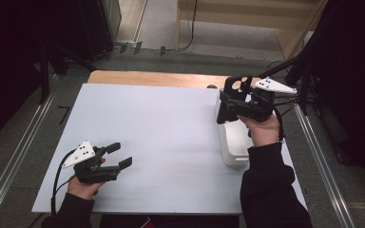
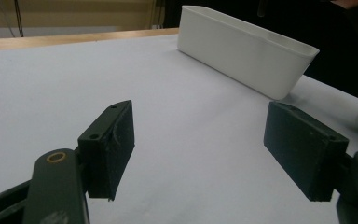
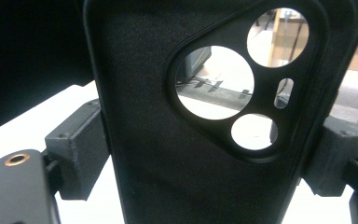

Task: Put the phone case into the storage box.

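Observation:
A black phone case (image 1: 231,99) with round camera cut-outs is held upright above the white bin (image 1: 233,142) at the table's right side. My right gripper (image 1: 240,107) is shut on the phone case (image 3: 205,121), its pads pressing both long edges. My left gripper (image 1: 119,154) rests low near the front left of the white table sheet, open, with nothing between its fingers (image 2: 109,149). The white bin (image 2: 247,51) lies ahead of it, off to the right.
A white sheet (image 1: 157,137) covers most of the wooden table (image 1: 152,78). Metal rails run along both sides on the floor. A light wooden cabinet (image 1: 266,23) and cables stand beyond the far edge.

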Demonstrator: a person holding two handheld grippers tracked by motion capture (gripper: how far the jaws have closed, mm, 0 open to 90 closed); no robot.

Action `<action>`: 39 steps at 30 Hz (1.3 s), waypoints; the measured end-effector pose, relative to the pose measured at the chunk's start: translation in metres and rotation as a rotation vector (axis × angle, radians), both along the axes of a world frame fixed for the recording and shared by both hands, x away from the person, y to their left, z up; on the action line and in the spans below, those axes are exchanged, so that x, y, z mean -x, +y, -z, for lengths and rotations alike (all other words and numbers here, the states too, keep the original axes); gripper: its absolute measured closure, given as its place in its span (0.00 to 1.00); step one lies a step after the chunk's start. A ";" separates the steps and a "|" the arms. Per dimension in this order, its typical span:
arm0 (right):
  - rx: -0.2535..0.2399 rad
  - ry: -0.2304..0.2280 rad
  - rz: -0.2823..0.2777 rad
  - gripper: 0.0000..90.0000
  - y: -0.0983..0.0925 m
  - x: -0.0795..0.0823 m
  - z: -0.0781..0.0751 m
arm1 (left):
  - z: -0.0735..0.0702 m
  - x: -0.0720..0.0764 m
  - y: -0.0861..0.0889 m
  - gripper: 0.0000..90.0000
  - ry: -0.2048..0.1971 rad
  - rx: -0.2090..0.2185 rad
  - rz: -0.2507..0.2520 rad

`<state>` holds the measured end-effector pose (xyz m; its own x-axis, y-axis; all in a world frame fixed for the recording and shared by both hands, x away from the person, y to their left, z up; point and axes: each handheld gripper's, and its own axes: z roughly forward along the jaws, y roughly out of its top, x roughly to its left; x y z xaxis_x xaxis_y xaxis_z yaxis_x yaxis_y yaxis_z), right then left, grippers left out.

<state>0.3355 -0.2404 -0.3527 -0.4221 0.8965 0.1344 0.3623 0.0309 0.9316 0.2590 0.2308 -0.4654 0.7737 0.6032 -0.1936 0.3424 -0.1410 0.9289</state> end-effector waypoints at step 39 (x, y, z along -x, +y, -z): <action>0.007 0.061 0.138 0.15 -0.021 -0.062 0.014 | -0.001 0.001 0.003 0.27 -0.009 0.002 -0.021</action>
